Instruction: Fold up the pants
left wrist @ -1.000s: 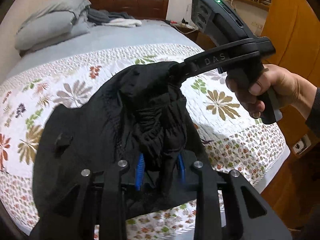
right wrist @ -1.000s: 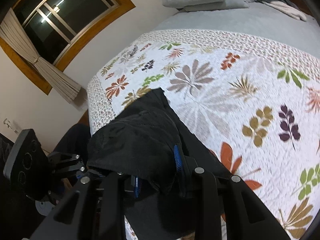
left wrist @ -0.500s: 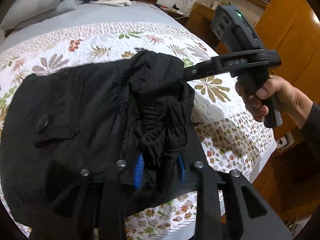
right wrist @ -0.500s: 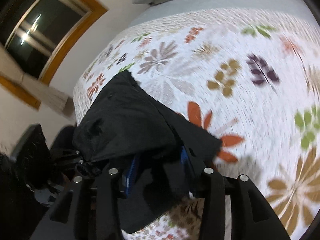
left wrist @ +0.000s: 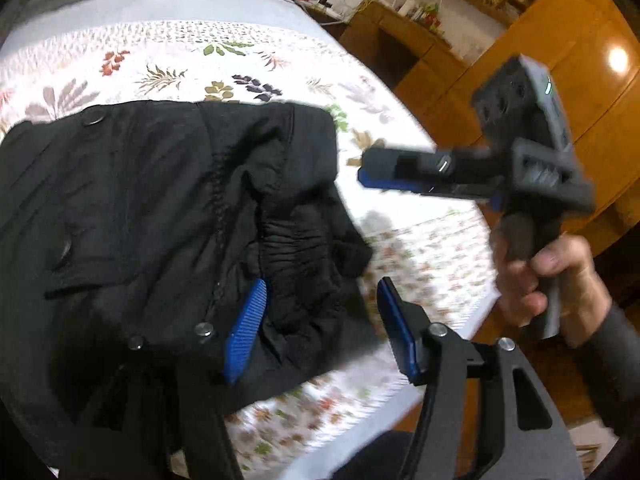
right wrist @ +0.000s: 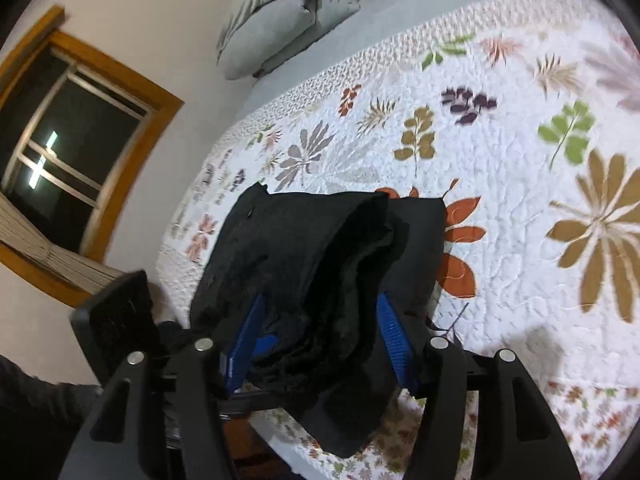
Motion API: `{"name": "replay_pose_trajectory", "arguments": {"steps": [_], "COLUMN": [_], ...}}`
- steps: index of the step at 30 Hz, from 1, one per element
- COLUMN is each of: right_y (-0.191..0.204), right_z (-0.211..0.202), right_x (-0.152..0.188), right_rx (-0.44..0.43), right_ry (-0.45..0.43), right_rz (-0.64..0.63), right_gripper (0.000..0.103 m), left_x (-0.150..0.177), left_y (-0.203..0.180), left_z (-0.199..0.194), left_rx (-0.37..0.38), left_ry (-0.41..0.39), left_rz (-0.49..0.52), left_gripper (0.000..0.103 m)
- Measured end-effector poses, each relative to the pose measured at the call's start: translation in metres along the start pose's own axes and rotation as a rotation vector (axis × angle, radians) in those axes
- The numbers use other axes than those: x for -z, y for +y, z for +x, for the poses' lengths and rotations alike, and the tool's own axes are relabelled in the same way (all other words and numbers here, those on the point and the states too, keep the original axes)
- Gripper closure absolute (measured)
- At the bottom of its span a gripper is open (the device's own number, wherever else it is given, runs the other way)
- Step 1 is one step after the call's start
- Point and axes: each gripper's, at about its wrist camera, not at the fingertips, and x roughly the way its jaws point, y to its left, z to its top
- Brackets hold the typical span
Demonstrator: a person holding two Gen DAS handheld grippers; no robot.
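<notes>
Black pants (left wrist: 168, 208) lie folded on the floral quilt near the bed's front edge; they also show in the right wrist view (right wrist: 320, 264). My left gripper (left wrist: 324, 320) is open, its blue pads spread, with the gathered waistband loose between them. My right gripper (right wrist: 320, 336) is open too, with cloth lying slack between its pads. In the left wrist view the right gripper (left wrist: 372, 172) hovers apart from the pants, to their right, with no cloth in it.
The floral quilt (right wrist: 520, 160) covers the bed. Grey pillows (right wrist: 280, 20) and clothes lie at the head. A window (right wrist: 68, 140) is in the left wall. Wooden cabinets (left wrist: 540, 80) and shelves stand right of the bed, past its edge (left wrist: 400, 408).
Both grippers have opened and let go of the pants, which now lie on the quilt. The right gripper has pulled back to the right, clear of the cloth.
</notes>
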Motion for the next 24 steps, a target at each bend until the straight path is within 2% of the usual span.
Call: {"name": "replay_pose_trajectory", "arguments": {"steps": [2,4,6,9,11,13,16,18,19,21,24], "right_y": [0.015,0.026,0.043,0.058,0.062,0.059,0.048,0.042,0.035,0.027,0.023], "right_z": [-0.002,-0.003,-0.003,0.013,0.026,0.036,0.046,0.048,0.046,0.042,0.038], "right_x": [0.003,0.009,0.017,0.03,0.035,0.036,0.033,0.032,0.033,0.037,0.045], "right_rx": [0.077,0.104,0.127,0.119,0.161,0.193,0.177,0.166,0.15,0.138,0.155], "right_ry": [-0.001,-0.004,-0.005,0.048,0.077,0.091,0.095,0.105,0.104,0.116,0.127], "right_rz": [-0.049,-0.068,-0.106,-0.125,-0.135,-0.119,-0.074,-0.067,-0.047,-0.032,-0.045], "right_gripper": [0.043,0.043,0.043,0.043,0.043,0.043,0.045,0.073,0.081,0.091,0.096], "left_x": [0.0,-0.002,-0.005,-0.016,-0.021,-0.022,-0.018,-0.011,-0.009,-0.003,0.001], "left_y": [0.003,0.011,0.02,0.047,0.066,0.086,0.112,0.122,0.125,0.131,0.13], "left_z": [-0.017,-0.042,-0.067,-0.106,-0.115,-0.115,-0.101,-0.092,-0.091,-0.092,-0.087], "left_rx": [0.032,0.105,0.133,0.079,0.012,-0.033,-0.065,-0.081,-0.079,-0.063,-0.058], "left_ry": [-0.023,-0.054,-0.103,-0.19,-0.205,-0.193,-0.136,-0.114,-0.113,-0.119,-0.121], "left_rz": [-0.025,-0.077,-0.099,-0.095,-0.099,-0.116,-0.155,-0.17,-0.174,-0.186,-0.182], "left_gripper": [0.04,0.038,0.029,0.025,0.025,0.025,0.025,0.025,0.025,0.024,0.022]}}
